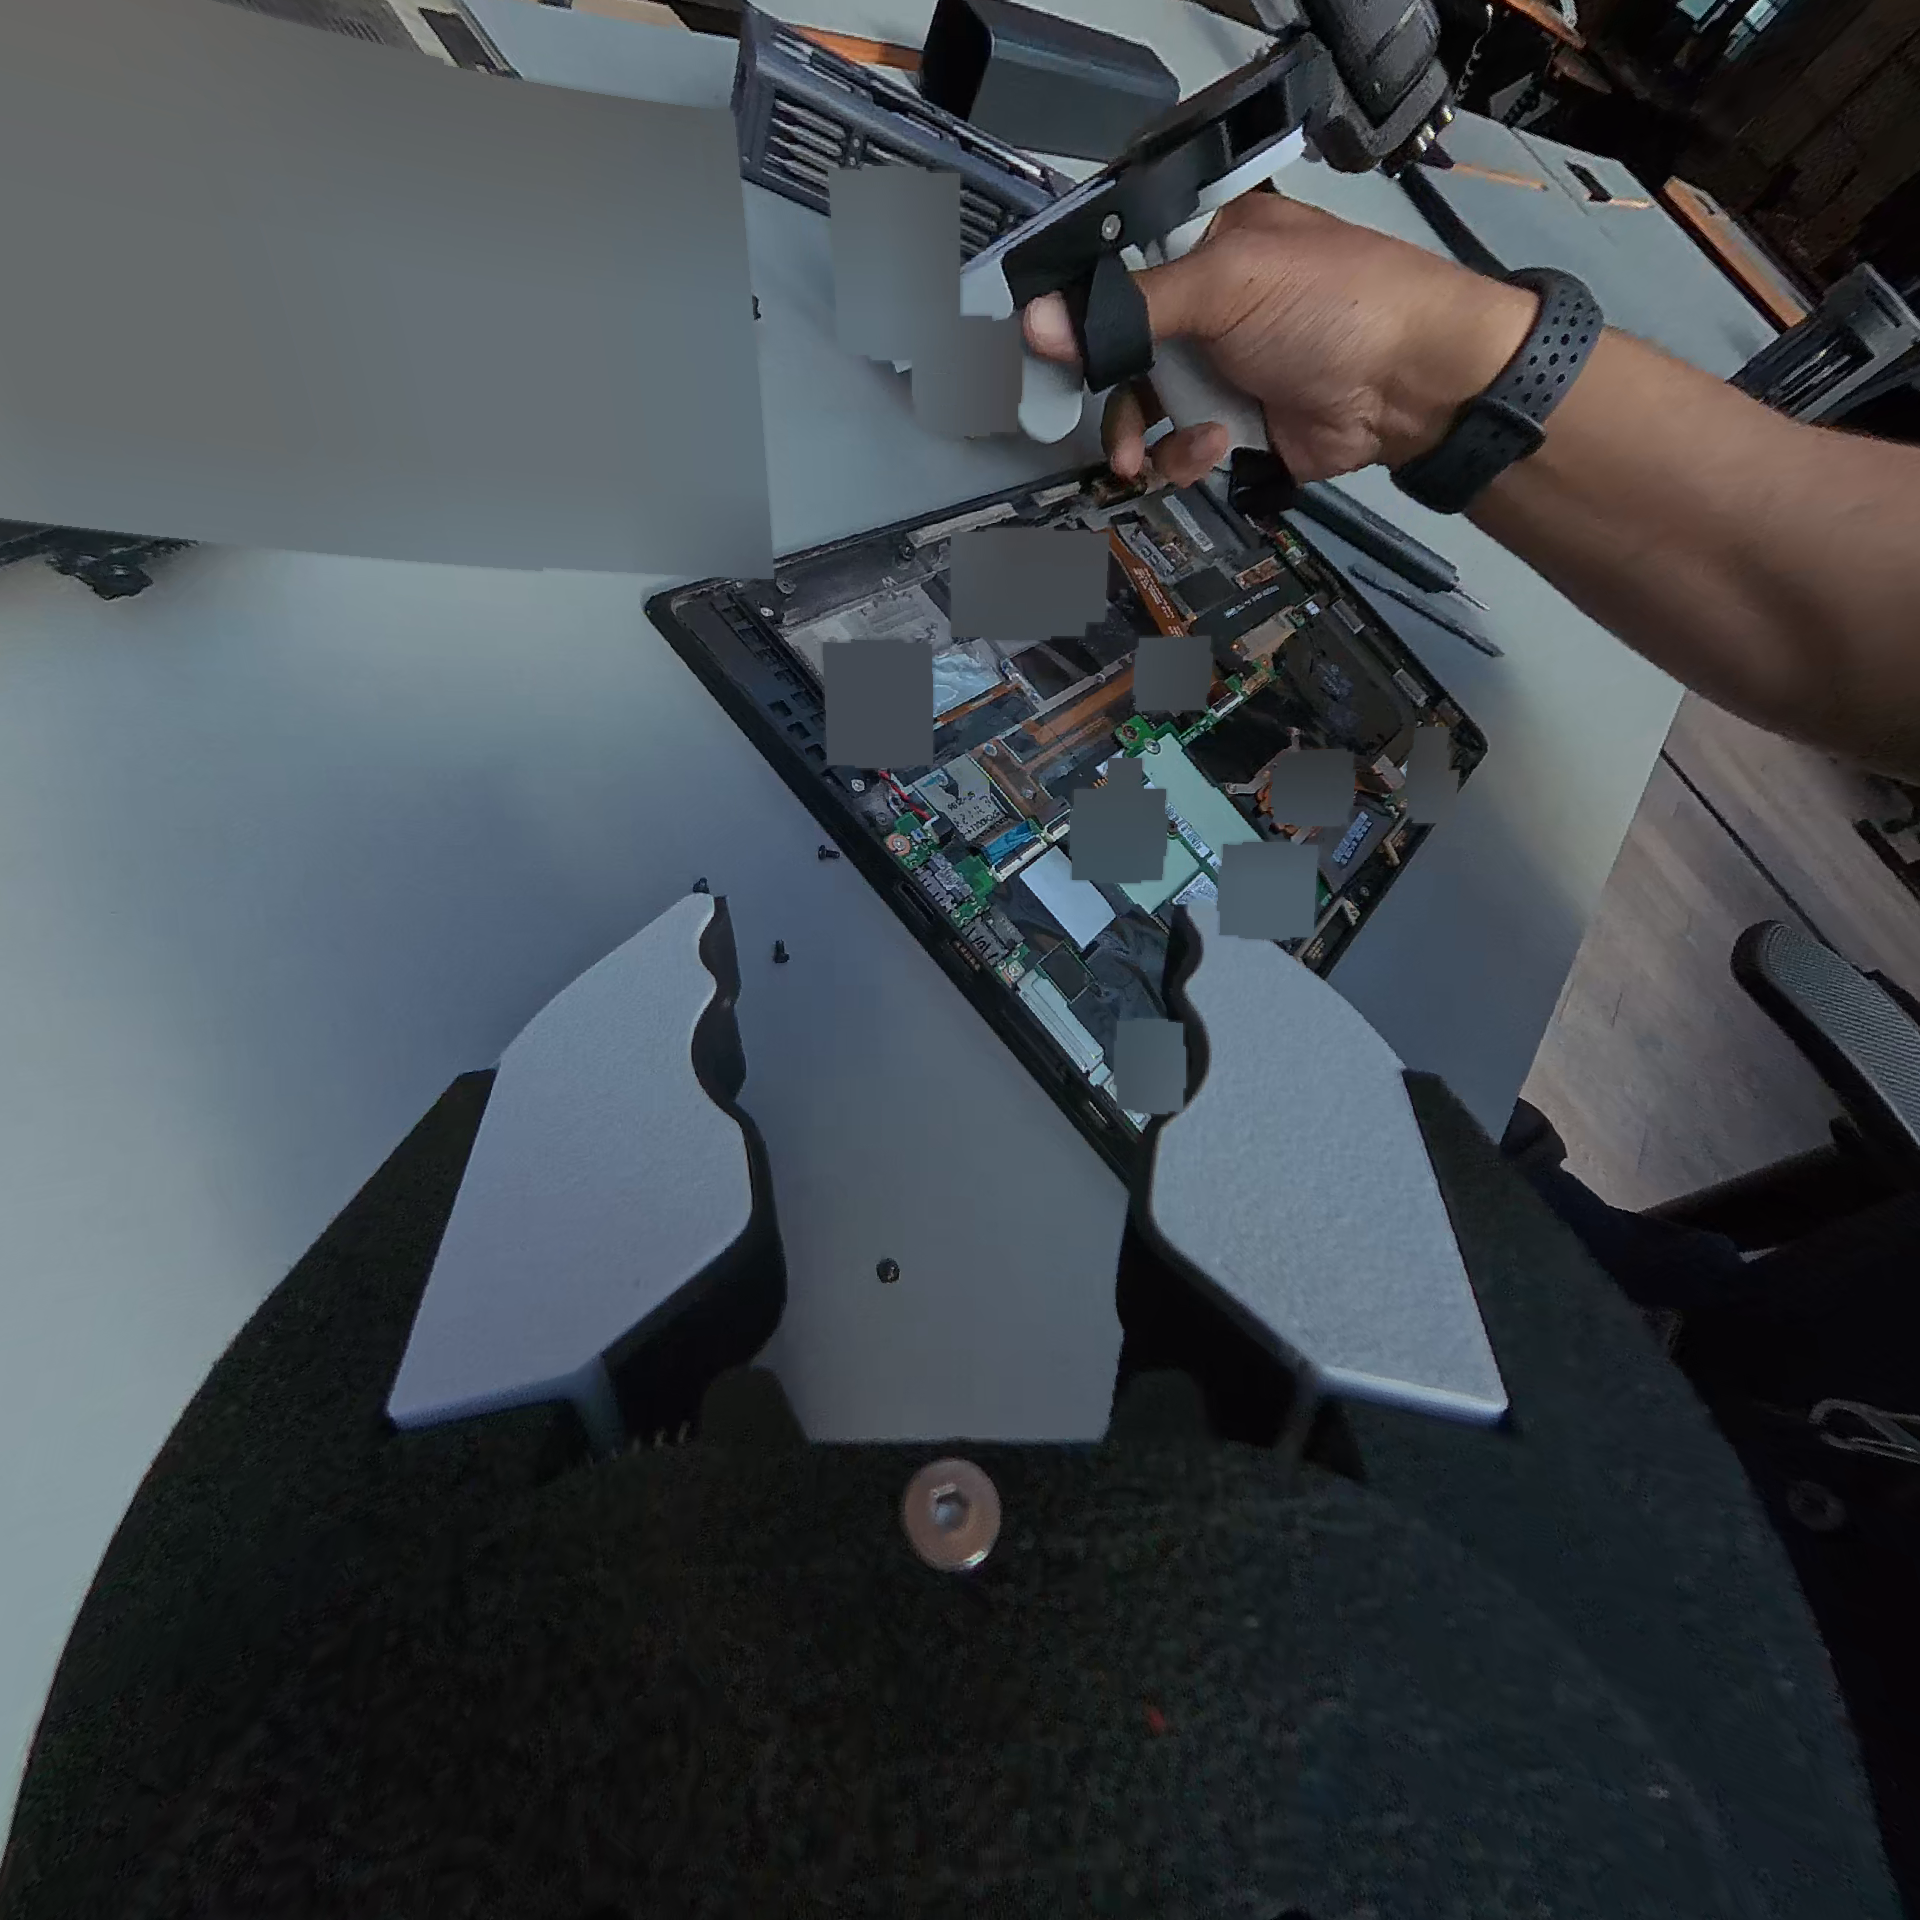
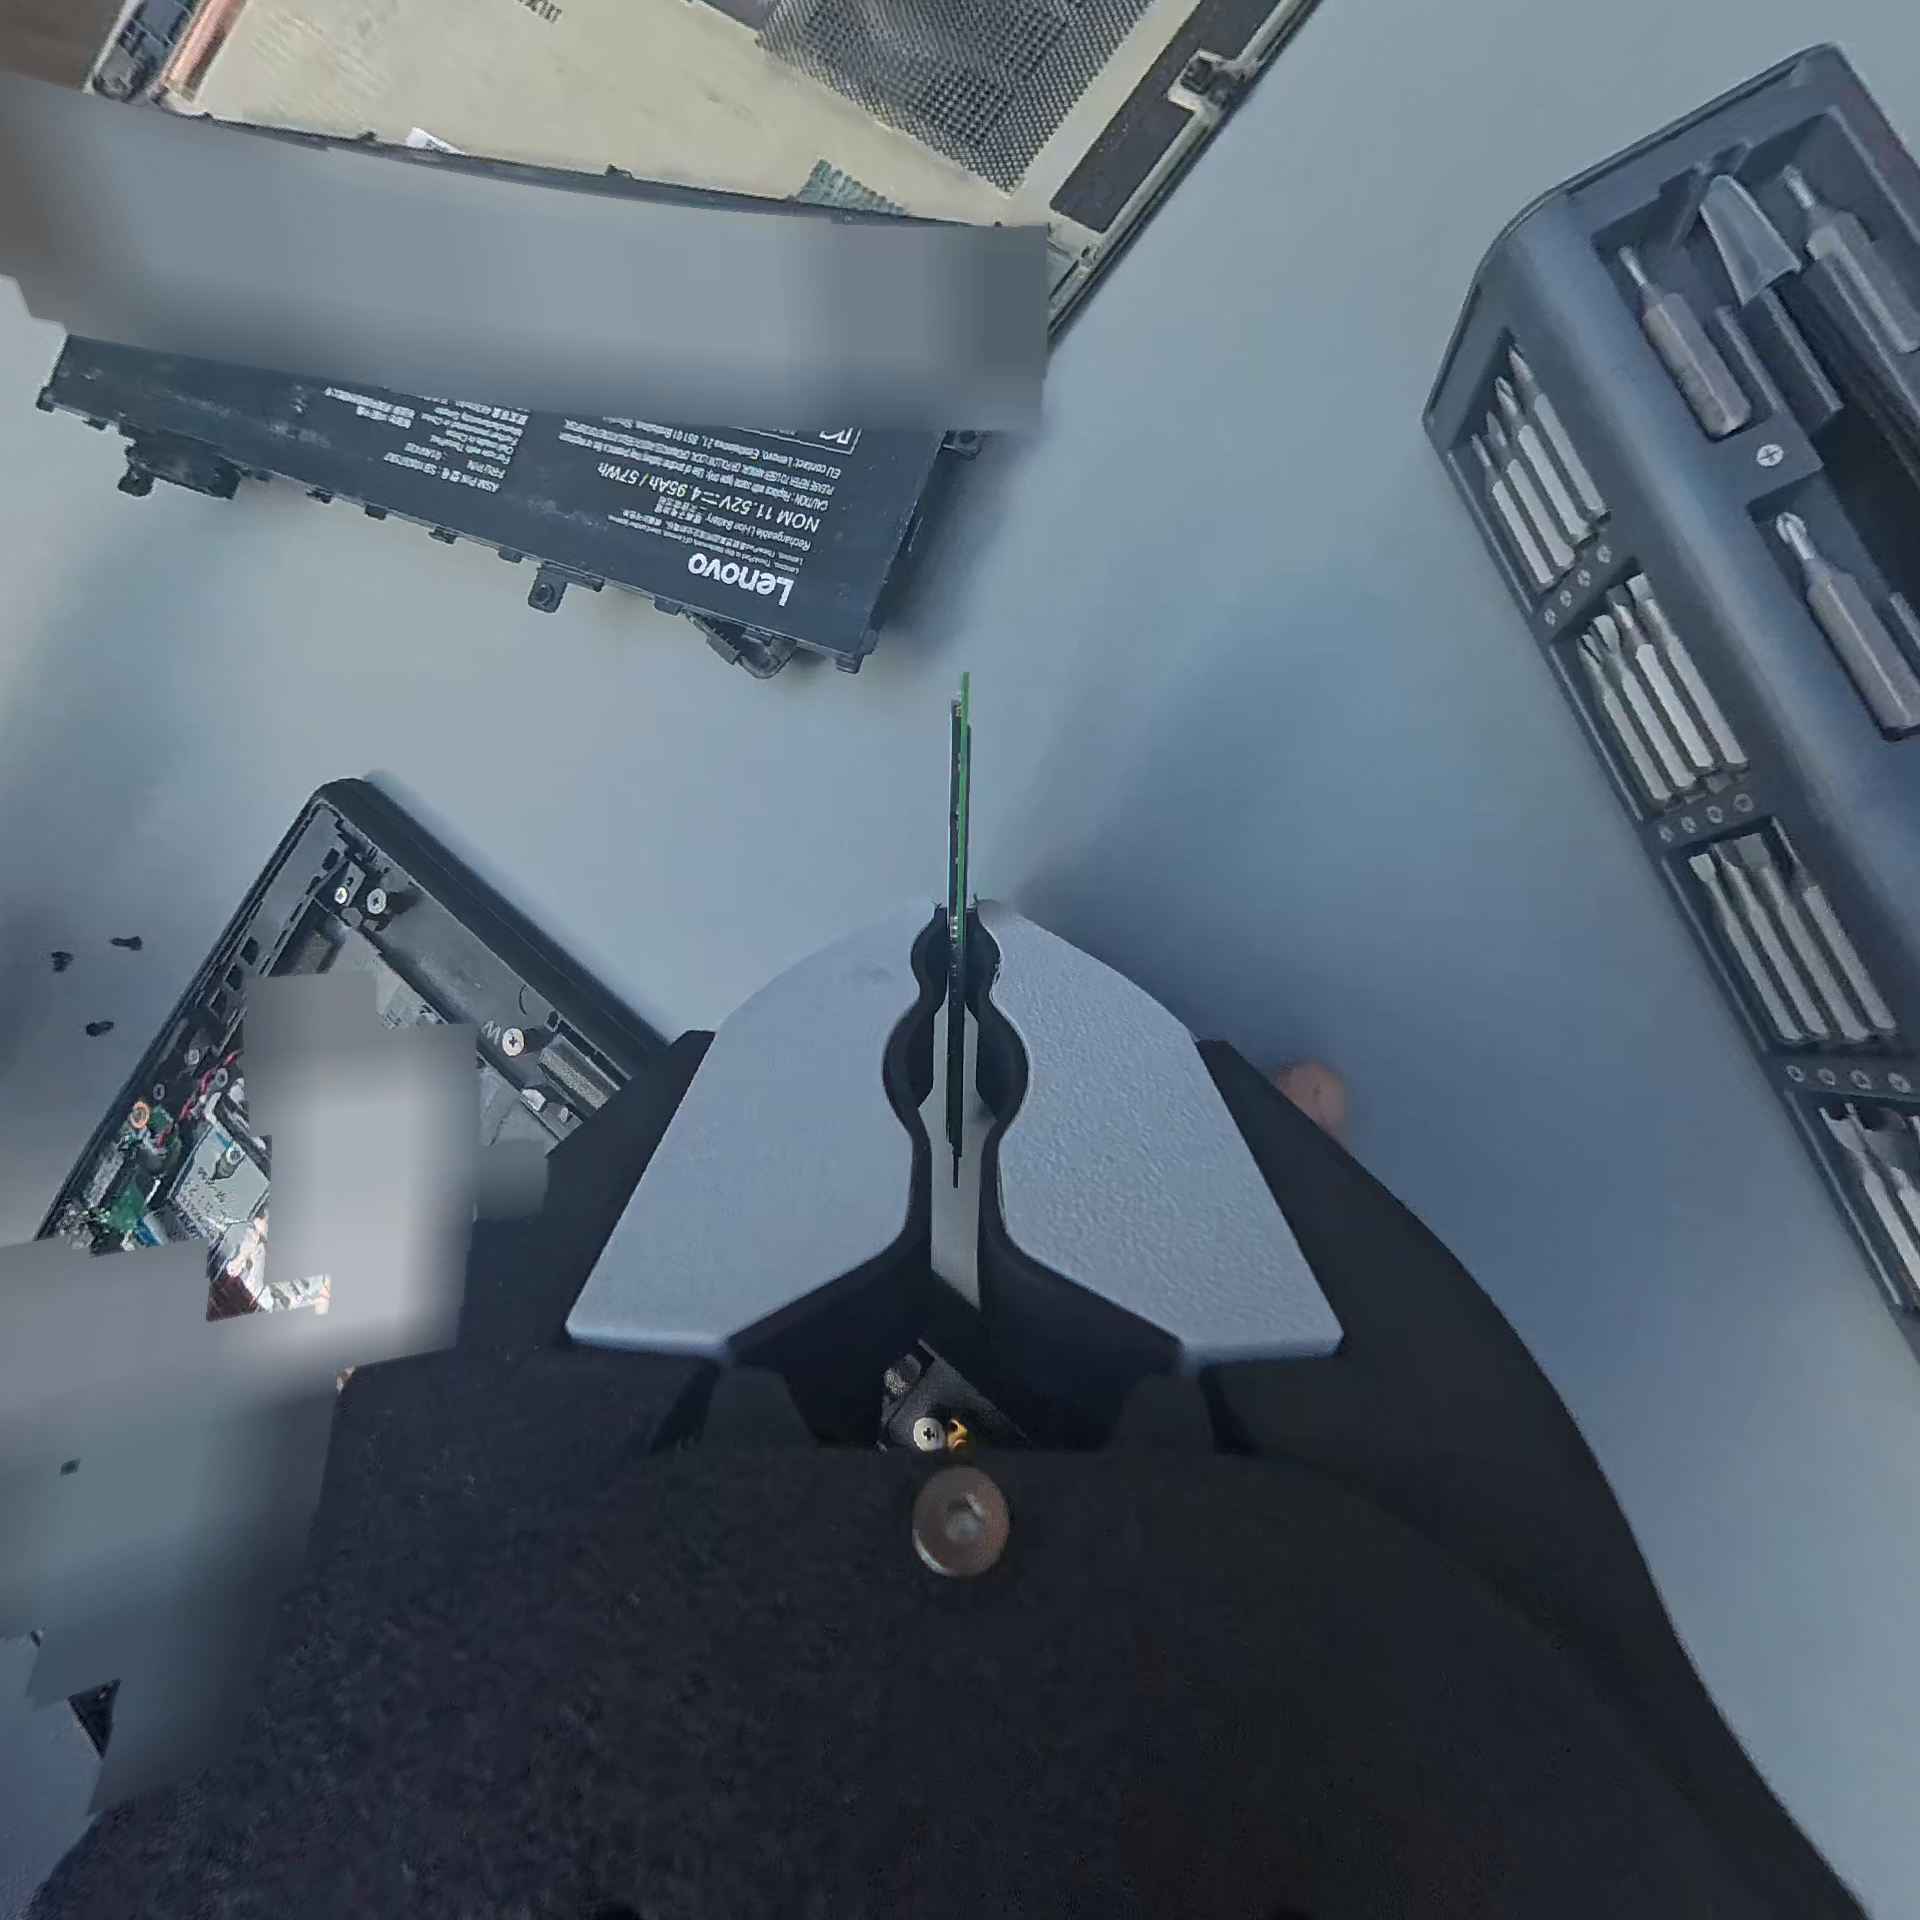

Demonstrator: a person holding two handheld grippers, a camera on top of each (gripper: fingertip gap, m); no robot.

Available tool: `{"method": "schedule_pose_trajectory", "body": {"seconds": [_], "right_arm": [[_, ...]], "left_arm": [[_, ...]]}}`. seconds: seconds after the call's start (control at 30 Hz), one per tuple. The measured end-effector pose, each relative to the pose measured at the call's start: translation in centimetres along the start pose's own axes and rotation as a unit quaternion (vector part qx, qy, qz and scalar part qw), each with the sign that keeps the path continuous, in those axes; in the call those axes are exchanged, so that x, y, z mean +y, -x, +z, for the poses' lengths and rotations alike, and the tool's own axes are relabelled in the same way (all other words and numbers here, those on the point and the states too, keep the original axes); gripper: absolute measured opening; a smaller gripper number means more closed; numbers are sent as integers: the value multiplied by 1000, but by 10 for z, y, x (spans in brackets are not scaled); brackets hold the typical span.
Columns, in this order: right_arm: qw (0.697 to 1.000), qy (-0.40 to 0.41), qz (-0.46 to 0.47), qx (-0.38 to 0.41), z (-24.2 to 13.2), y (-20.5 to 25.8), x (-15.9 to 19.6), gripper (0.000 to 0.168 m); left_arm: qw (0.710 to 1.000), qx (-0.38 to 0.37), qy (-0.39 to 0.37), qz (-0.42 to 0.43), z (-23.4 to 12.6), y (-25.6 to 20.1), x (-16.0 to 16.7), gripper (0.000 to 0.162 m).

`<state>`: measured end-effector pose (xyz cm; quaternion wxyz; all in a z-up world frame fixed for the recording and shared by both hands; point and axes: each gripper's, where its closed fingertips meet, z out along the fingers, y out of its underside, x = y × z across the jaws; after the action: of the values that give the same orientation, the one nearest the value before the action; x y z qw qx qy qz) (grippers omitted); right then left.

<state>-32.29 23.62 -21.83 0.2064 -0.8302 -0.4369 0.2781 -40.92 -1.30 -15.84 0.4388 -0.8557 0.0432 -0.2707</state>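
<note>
Pinching grip: the right hand-held gripper (image 2: 958,935) is closed edge-on around a thin green circuit card (image 2: 960,800), which sticks out past the tips, up off the desk (image 2: 1195,623).
Card feel: looks super light and stiff, but thin and probably fragile; holding it by the edges like this seems the safe way, since the faces carry chips and contacts.
Left side: the left hand-held gripper (image 1: 951,935) is wide open and holds nothing, hovering over the near corner of the opened laptop (image 1: 1091,769).
Loose bits: a few tiny black screws (image 1: 779,948) sit on the desk just beside the laptop's edge, one right between the left fingers.
Around the card: a flat black battery (image 2: 582,520) lies ahead of it, with the laptop's removed bottom cover (image 2: 582,94) beyond that.
Off to the right: a grey screwdriver bit case (image 2: 1683,582), lid open, well apart from the card.
</note>
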Motion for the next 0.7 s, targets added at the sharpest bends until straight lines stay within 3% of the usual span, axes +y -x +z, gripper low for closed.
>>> {"method": "schedule_pose_trajectory", "body": {"seconds": [0.13,0.27,0.43,0.53,0.6,0.67,0.7], "right_arm": [[998,40,40,11,-1,-4,3,5],[996,68,47,18,1,2,3,39],[996,69,17,51,-3,-4,8,58],[991,69,-78,79,-15,-3,13,58],[979,57,-155,116,-23,-7,10,48],[968,56,-181,166,-28,-18,7,38],[969,61,-168,171,-26,-20,8,41]], "left_arm": [[1000,4,-2,4,-2,-2,-2,77],[1000,13,1,12,-1,-8,-2,76],[999,12,7,32,-4,-12,-1,76],[999,2,17,50,-6,-11,3,76],[998,-7,24,63,-7,-10,6,75],[997,-14,28,70,-6,-9,7,75],[997,-15,28,73,-5,-10,7,75]]}}
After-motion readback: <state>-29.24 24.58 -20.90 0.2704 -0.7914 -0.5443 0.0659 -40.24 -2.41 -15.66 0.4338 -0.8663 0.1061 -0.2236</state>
